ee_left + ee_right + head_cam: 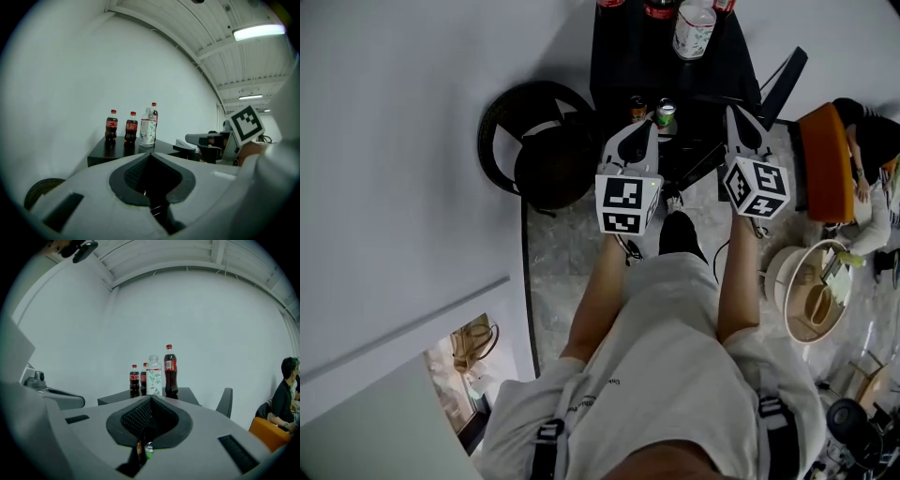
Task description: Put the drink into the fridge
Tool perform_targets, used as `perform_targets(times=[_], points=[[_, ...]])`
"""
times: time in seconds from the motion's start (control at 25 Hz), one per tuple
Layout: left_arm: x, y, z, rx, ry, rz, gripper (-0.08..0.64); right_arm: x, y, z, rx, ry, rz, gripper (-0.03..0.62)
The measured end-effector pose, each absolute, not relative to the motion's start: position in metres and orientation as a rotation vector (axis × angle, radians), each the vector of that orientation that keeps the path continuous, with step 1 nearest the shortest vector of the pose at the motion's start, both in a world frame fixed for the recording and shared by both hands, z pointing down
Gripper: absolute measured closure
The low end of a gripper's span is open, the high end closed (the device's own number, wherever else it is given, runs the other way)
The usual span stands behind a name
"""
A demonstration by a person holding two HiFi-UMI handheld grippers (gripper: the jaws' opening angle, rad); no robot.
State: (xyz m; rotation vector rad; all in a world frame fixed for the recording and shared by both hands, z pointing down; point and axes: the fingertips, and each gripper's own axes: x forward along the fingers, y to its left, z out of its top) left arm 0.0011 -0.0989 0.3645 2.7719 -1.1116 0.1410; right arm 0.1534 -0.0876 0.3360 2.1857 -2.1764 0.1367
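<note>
Three cola bottles with red caps (pixel 111 125) and a clear bottle with a green-and-white label (pixel 148 126) stand on a low black cabinet (pixel 117 151) against the white wall. In the head view the clear bottle (pixel 694 28) is at the top, and two cans (pixel 664 114) stand lower, just past the gripper tips. My left gripper (pixel 649 124) and right gripper (pixel 733 112) are held side by side, pointing at the cabinet and short of it. The left gripper (pixel 150 153) has its jaws together with nothing in them. The right gripper (pixel 151 397) is the same.
A black round object (pixel 539 141) lies on the floor left of the cabinet. At the right are a black chair (pixel 783 80), an orange seat (pixel 825 173) with a seated person (pixel 872 150), and a round pale stand (pixel 811 291). A white wall runs along the left.
</note>
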Motion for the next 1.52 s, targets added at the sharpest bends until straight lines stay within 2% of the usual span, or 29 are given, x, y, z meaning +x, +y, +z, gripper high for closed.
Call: perform_targets(times=[0.28, 0.56, 0.68, 0.96, 1.24, 1.52], points=[[0.062, -0.147, 0.344, 2.802, -1.151, 0.202, 0.551, 0.222, -0.143, 0.298, 2.085, -2.257, 0.100, 0.584], [0.149, -0.196, 0.315, 2.806, -1.186, 0.198, 0.551, 0.272, -0.222, 0.287, 1.781, -2.439, 0.104, 0.574], [0.176, -0.207, 0.305, 2.801, -1.224, 0.198, 0.551, 0.275, -0.248, 0.286, 1.547, -2.566, 0.103, 0.448], [0.205, -0.230, 0.301, 2.737, -1.343, 0.225, 0.551, 0.270, -0.299, 0.310, 1.162, -2.694, 0.153, 0.328], [0.206, -0.234, 0.303, 2.698, -1.454, 0.235, 0.551, 0.241, -0.327, 0.322, 0.874, -2.767, 0.168, 0.288], [0.180, -0.231, 0.313, 2.611, -1.568, 0.226, 0.551, 0.221, -0.341, 0.332, 0.853, -2.753, 0.097, 0.290]])
